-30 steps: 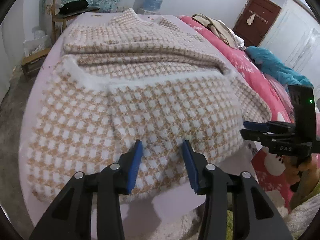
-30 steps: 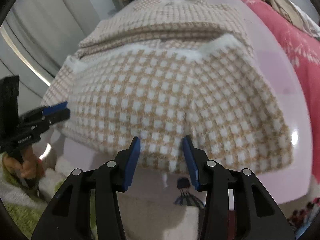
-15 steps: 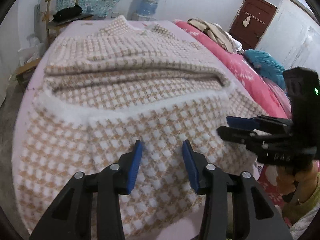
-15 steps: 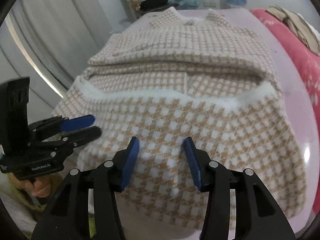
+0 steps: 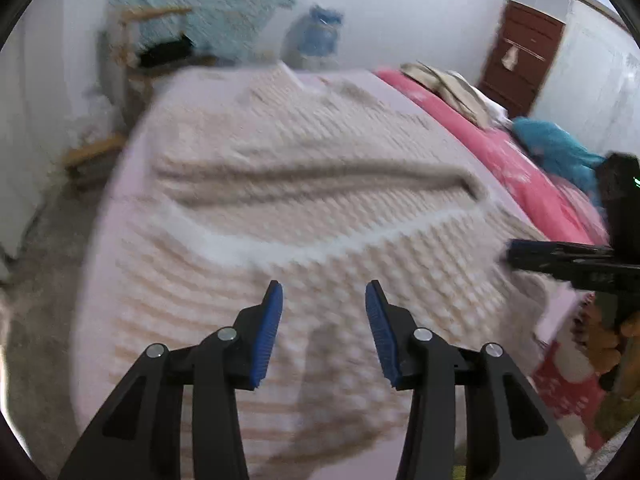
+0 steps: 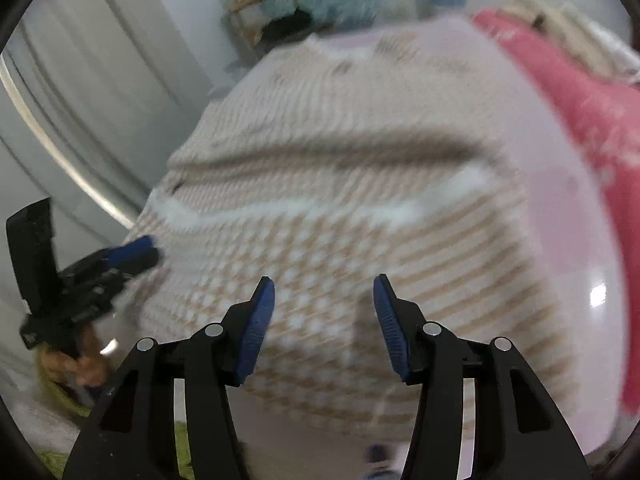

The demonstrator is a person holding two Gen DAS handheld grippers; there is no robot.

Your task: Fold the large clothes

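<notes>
A large beige-and-white checked knit garment (image 5: 320, 200) lies spread on a pale pink bed, its near part folded back with a fuzzy white hem (image 5: 320, 246) across the middle. It also fills the right wrist view (image 6: 340, 240). My left gripper (image 5: 324, 320) is open and empty, above the near part of the garment. My right gripper (image 6: 324, 316) is open and empty, above the same near part. The right gripper shows at the right edge of the left wrist view (image 5: 560, 256); the left one shows at the left of the right wrist view (image 6: 128, 254). Both views are motion-blurred.
The pink bed surface (image 6: 560, 200) shows bare to the right of the garment. A red quilt (image 5: 500, 152) with a clothes pile (image 5: 448, 84) and a teal cloth (image 5: 560, 152) lies at the right. A wooden chair (image 5: 156, 48) and a water bottle (image 5: 316, 36) stand behind.
Both grippers have moved up and forward over the garment, and both views have turned blurry. The jaws have stayed open and empty. The garment has not changed shape.
</notes>
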